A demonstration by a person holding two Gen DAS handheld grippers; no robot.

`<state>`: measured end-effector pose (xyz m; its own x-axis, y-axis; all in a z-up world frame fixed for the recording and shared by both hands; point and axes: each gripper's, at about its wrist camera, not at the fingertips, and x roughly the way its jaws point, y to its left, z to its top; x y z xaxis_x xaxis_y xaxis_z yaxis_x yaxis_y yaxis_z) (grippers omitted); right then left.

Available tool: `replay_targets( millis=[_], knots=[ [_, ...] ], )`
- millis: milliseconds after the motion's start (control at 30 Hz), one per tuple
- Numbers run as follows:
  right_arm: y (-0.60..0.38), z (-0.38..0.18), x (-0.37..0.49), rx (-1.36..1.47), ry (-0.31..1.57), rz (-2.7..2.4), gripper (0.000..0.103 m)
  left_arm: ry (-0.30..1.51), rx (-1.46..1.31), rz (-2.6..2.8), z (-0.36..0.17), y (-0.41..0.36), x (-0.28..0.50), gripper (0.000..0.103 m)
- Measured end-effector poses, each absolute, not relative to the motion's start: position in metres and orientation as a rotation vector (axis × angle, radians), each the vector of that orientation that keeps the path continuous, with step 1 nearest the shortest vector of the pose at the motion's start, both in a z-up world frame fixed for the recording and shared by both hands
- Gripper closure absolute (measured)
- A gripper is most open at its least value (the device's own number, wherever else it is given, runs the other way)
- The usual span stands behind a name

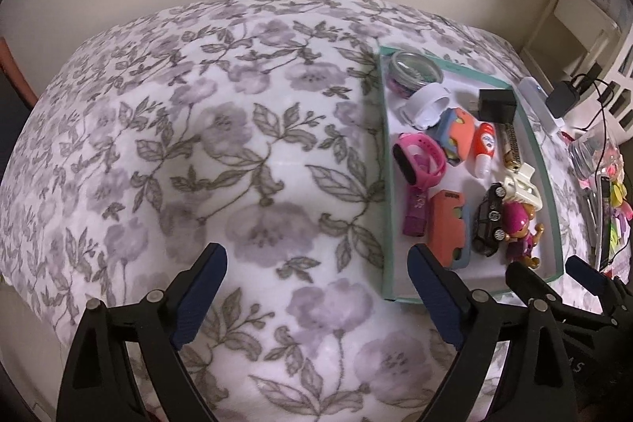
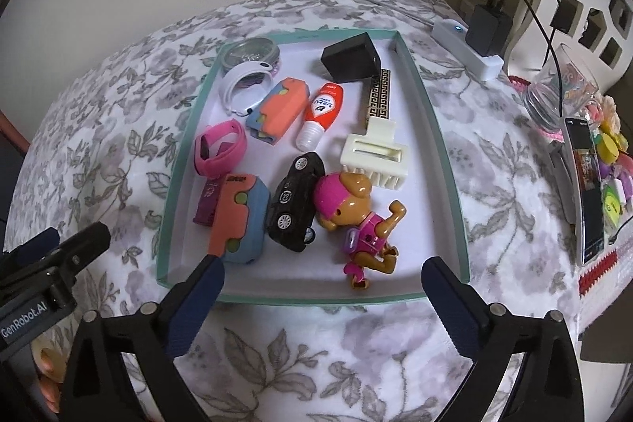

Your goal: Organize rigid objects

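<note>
1. Teal-edged and white inside, the shallow tray point(image 2: 431, 129) sits on the flowered blanket point(image 1: 198, 145), and every small thing we can see from the task already lies in it: the dog figure point(image 2: 356, 220), black toy car point(image 2: 294, 200), cream hair clip point(image 2: 374, 153), two orange-and-blue toy vans point(image 2: 237, 220), pink watch point(image 2: 221, 145), white band point(image 2: 245, 86), red-and-white tube point(image 2: 322, 113), black adapter point(image 2: 350, 60) and a round tin point(image 2: 249, 56).
2. We hold both tongs spread wide and empty. The right gripper point(image 2: 320, 279) hangs over the tray's near rim; the left gripper point(image 1: 316, 267) hangs over bare blanket just left of the tray.
3. We judge the gathering step done, or nearly so, since the blanket around the tray shows nothing loose.
4. Any next move would be tidying inside the tray, where the car, dog and van touch one another, so pinching one cleanly means coming straight down with narrow clearance.
5. Off to the right stand a glass jar point(image 2: 554, 93), a phone point(image 2: 585, 184), a white power strip point(image 2: 470, 50) with cables, and bright trinkets point(image 2: 611, 145). These crowd that side, and we cannot tell whether they belong to the job.
</note>
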<state>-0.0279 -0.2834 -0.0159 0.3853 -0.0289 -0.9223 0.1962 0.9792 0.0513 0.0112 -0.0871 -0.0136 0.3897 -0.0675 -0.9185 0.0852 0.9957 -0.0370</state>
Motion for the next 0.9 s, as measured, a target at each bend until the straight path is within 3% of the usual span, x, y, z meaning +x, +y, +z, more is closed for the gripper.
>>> replay_targets(
  millis=[233,900],
  knots=[
    [-0.278,-0.008,-0.031,0.158,1.134,-0.126,0.0,1.163,-0.016,-0.101,-0.011,-0.072,0.005,0.004],
    [-0.269,0.012,-0.041,0.139,1.055,-0.119,0.0,1.051,-0.036,-0.081,0.017,-0.059,-0.011,0.004]
  ],
)
